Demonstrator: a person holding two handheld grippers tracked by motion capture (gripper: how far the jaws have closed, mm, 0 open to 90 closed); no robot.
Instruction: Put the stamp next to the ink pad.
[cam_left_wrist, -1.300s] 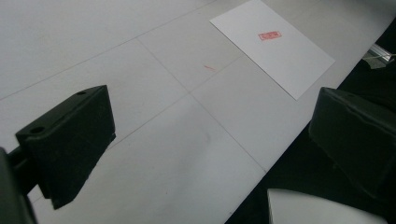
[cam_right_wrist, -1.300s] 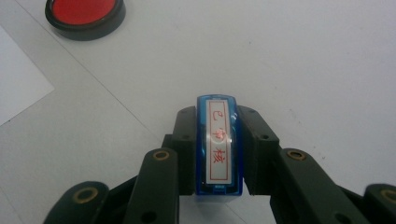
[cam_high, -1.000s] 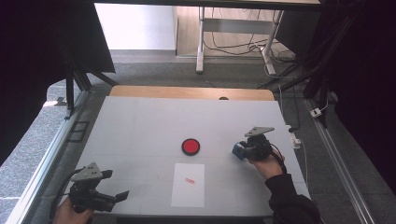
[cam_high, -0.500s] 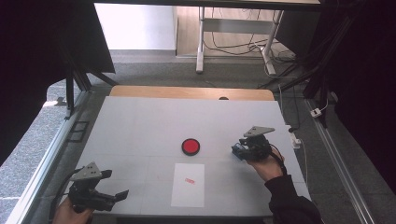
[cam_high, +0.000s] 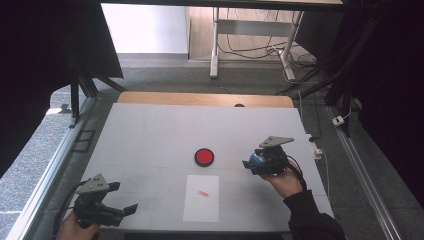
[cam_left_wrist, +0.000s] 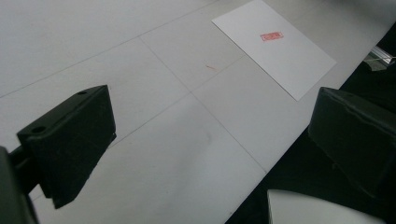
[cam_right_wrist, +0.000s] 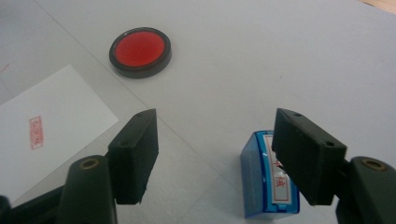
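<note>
A blue stamp (cam_right_wrist: 266, 179) lies on the grey table (cam_high: 150, 135), just inside the right-hand jaw of my right gripper (cam_right_wrist: 217, 135). That gripper is open, its jaws wide apart and not clamping the stamp. In the high view the right gripper (cam_high: 253, 165) sits right of centre with the stamp (cam_high: 256, 159) at its tip. A round red ink pad (cam_high: 204, 156) lies at the table's middle, and a white sheet (cam_high: 201, 197) with a small red imprint (cam_right_wrist: 36, 132) lies in front of it. My left gripper (cam_high: 122, 197) is open at the front left corner, nothing between its jaws.
The table's front edge (cam_left_wrist: 280, 154) runs close under my left gripper (cam_left_wrist: 210, 135), with the white sheet (cam_left_wrist: 273, 46) beyond it. A wooden strip (cam_high: 200, 98) borders the far side. Metal frame rails run along both sides, with cables on the floor behind.
My right gripper has drifted slightly left and nearer to the person. The left gripper has stayed in place.
</note>
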